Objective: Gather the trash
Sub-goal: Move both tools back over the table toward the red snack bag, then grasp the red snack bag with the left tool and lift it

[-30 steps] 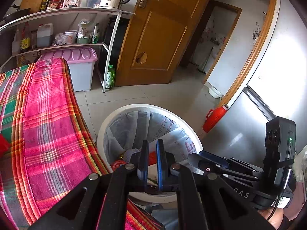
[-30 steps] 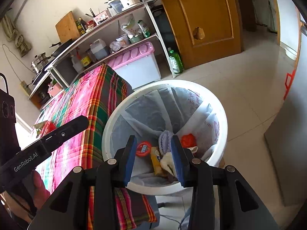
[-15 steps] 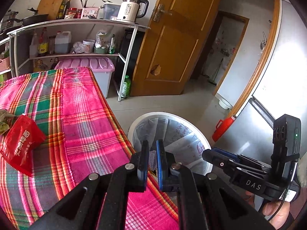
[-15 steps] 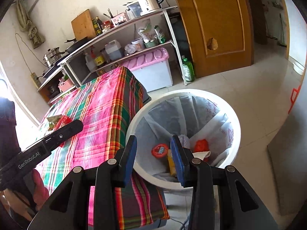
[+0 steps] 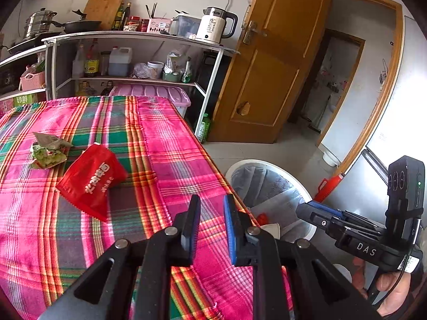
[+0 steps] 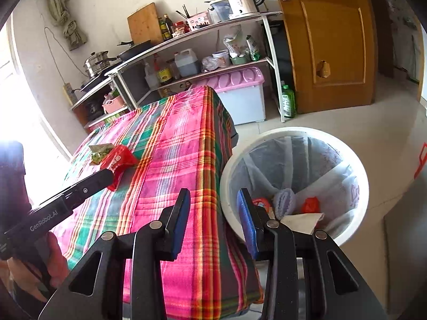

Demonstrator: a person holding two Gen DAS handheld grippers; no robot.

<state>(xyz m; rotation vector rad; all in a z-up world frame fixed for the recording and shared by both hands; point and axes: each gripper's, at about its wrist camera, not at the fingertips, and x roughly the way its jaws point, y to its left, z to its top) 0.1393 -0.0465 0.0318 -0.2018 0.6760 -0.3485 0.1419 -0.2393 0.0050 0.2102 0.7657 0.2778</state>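
A red snack packet (image 5: pixel 92 182) (image 6: pixel 117 160) lies on the plaid tablecloth (image 5: pixel 165 154) (image 6: pixel 173 154), with a crumpled green wrapper (image 5: pixel 48 152) (image 6: pixel 100 153) just behind it. My left gripper (image 5: pixel 212 202) hovers over the cloth to the right of the packet; its jaws are opening and hold nothing. My right gripper (image 6: pixel 213 194) stands open and empty above the table's edge, beside the white lined bin (image 6: pixel 355 176) (image 5: pixel 267 164) on the floor, which holds several pieces of trash.
Behind the table stand a metal shelf rack (image 5: pixel 138 40) with a kettle (image 5: pixel 213 25) and bottles, and a pink-lidded storage box (image 6: pixel 240 90). A wooden door (image 5: pixel 269 66) stands open. A grey fridge (image 5: pixel 395 133) rises right of the bin. A hand (image 5: pixel 392 288) grips the right tool.
Both grippers swung left, from over the bin to over the table. The left jaws, nearly shut before, now stand apart. The red packet and green wrapper came into view.
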